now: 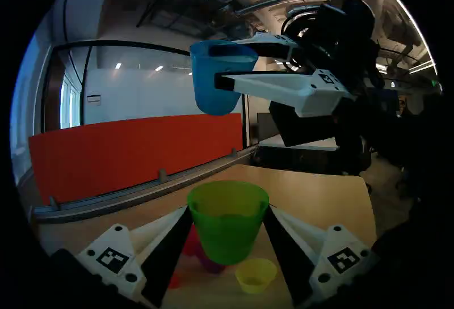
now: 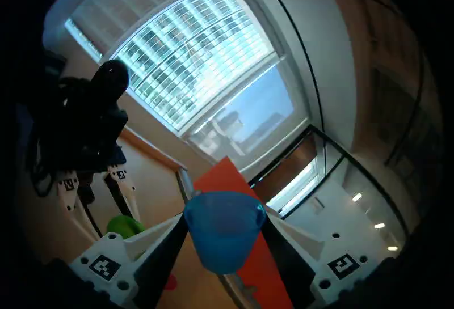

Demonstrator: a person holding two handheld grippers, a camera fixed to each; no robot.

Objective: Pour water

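A green cup (image 1: 228,218) stands upright between the fingers of my left gripper (image 1: 227,227), which is shut on it just above the table; some liquid shows inside. Higher up, a blue cup (image 1: 218,76) hangs in the air, clamped by my right gripper (image 1: 227,68) coming in from the right. In the right gripper view the same blue cup (image 2: 223,231) sits between the fingers of my right gripper (image 2: 224,235), tilted against the room. Far off to the left there, the green cup (image 2: 125,227) shows in my left gripper (image 2: 105,195).
A wooden table (image 1: 318,195) runs back to an orange partition (image 1: 136,150). A small yellow cup (image 1: 256,275), a purple cup (image 1: 209,263) and red pieces (image 1: 176,279) lie on the table below the green cup. Windows fill the background in the right gripper view.
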